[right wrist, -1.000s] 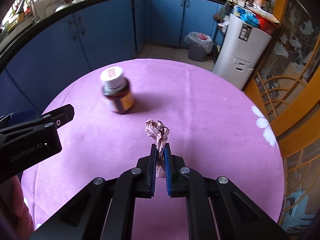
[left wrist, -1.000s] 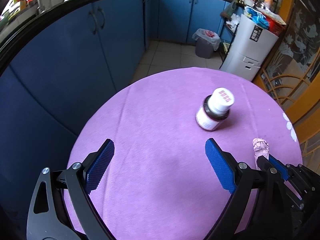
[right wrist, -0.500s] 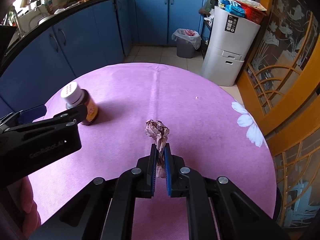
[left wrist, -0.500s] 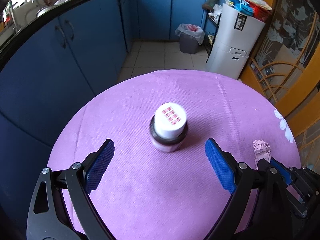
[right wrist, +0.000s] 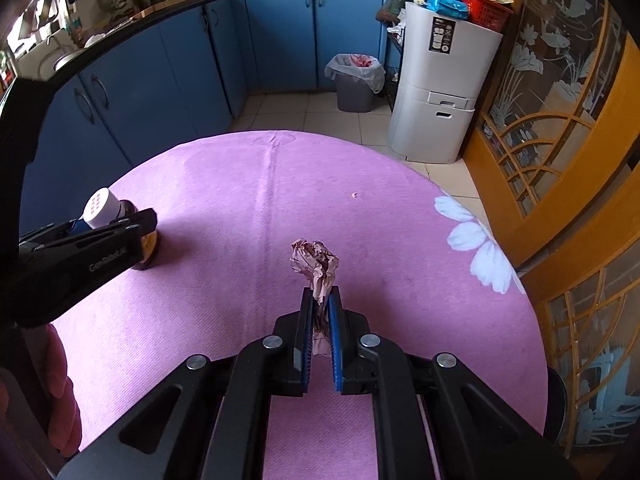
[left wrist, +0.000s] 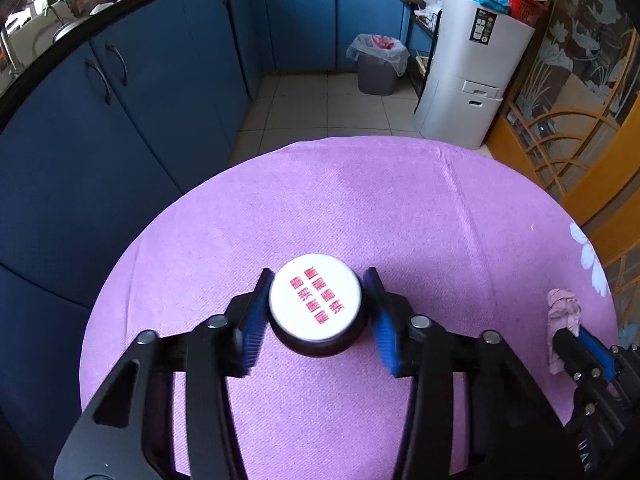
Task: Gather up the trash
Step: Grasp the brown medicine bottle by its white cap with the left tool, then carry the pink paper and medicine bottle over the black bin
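Presently the left gripper (left wrist: pixel 316 312) is closing its blue pads around a white-capped dark glass bottle (left wrist: pixel 315 303) standing on the round purple-clothed table (left wrist: pixel 360 208); the right gripper (right wrist: pixel 319 322) pinches a crumpled pink paper wad (right wrist: pixel 314 264).

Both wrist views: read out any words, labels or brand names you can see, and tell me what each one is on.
"GenRobot.ai": on the left gripper, printed along its arm.
Red characters on the bottle cap: upside down, too blurred to read.
Black label on the white cabinet: too small to read.
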### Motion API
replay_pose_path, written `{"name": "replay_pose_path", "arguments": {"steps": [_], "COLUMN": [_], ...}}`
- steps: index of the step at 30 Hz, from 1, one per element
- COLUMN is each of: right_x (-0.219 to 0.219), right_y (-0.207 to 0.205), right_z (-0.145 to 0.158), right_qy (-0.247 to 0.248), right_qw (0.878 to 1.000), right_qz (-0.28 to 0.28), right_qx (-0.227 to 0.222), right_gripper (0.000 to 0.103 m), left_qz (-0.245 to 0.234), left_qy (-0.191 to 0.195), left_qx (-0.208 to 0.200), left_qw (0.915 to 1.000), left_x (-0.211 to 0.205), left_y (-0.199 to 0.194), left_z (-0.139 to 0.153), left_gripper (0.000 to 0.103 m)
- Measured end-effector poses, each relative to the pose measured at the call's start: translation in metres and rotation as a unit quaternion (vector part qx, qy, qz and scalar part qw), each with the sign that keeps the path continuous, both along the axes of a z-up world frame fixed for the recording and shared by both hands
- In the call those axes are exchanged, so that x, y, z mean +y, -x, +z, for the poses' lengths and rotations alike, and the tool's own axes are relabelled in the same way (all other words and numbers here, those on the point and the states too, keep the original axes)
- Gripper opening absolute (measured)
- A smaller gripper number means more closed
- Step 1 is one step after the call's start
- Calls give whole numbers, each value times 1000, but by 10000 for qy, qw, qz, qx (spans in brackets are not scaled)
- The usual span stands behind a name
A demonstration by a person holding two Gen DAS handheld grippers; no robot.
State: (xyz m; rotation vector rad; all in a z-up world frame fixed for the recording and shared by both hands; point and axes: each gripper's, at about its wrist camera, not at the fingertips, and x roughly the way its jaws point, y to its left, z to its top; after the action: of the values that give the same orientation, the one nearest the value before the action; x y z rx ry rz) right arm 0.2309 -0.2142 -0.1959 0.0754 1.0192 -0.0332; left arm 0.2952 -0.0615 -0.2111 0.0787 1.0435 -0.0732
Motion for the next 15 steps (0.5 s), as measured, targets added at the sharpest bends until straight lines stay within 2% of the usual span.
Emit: {"name": "replay_pose_path", "arguments": {"steps": [10,15], "right_x": [-9,-23], "right_y": [17,33], "right_z": [15,24], "right_qy": [-47,-86], "right_qw": [9998,9993], "right_qz": [-95,-208], "right_qx": [-174,-293], "right_gripper": [8,8], "left_qz": [-114,-311], "left_qy": [73,15], "left_qx": [-159,-293], "left_qw": [9998,9991], "left_x": [-1,-20], "left_y": [25,44], "left_z": [19,33], "left_gripper": [46,46]}}
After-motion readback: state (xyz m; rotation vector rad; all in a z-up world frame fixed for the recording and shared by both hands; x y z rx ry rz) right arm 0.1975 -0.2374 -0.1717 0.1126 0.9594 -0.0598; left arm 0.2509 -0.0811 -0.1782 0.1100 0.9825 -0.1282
